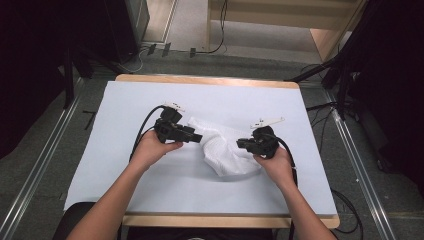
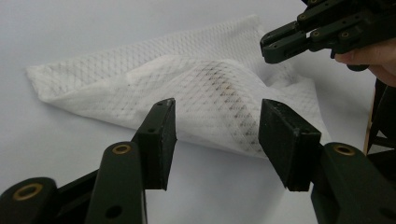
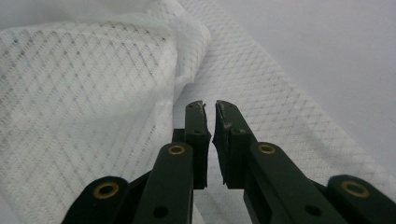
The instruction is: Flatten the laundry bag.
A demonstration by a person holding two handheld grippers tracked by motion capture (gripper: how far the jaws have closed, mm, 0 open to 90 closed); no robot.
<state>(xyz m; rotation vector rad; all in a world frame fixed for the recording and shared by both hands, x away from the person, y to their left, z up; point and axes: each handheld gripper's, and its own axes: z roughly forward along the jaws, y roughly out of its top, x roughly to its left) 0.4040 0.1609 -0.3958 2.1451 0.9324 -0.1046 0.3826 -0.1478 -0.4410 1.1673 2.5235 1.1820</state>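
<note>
Cloth first: a white, diamond-textured, crumpled rectangle of fabric (image 1: 225, 147) lies near the middle of the pale blue-covered table (image 1: 150, 185), its long axis running roughly from the far left corner toward the near right. The left tongs (image 2: 217, 135) stand wide apart with nothing between them, the raised fold of cloth just ahead of the pads. The right tongs (image 3: 210, 114) are almost closed, a thin gap showing, with no fabric pinched; they hover over the cloth's right end. Both hands sit close, the right one directly over fabric, so it looks nearer to a grasp.
</note>
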